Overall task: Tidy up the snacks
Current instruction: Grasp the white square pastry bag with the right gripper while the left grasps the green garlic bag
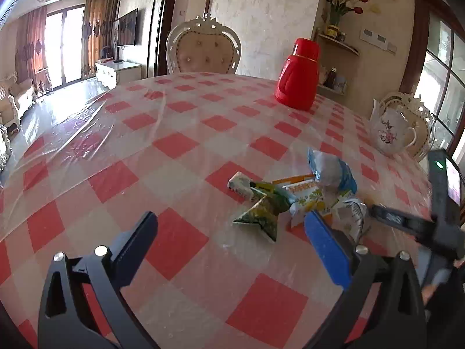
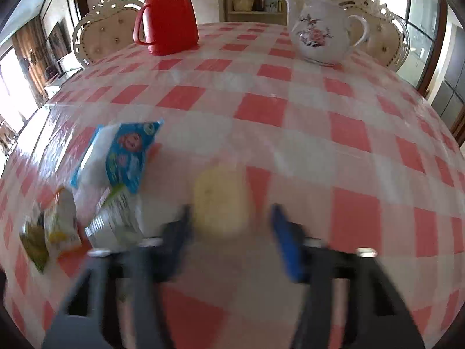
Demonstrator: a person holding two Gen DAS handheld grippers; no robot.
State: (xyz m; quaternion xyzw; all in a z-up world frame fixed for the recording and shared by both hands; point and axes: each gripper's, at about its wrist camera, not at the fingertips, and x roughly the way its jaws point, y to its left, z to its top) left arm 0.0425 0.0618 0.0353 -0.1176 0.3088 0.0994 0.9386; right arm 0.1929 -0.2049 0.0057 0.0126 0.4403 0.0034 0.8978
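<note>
A small heap of snack packets lies on the red-checked table: a green triangular packet, a white-and-orange packet, a blue-and-white bag and a small white bar. My left gripper is open and empty, with the heap just ahead of its right finger. My right gripper is open; a yellow snack lies blurred between its fingertips. The blue bag and the other packets lie to its left.
A red thermos jug stands at the back of the table, also in the right wrist view. A white floral teapot stands at the back right. Ornate chairs ring the table. The right gripper's body shows at the left view's right edge.
</note>
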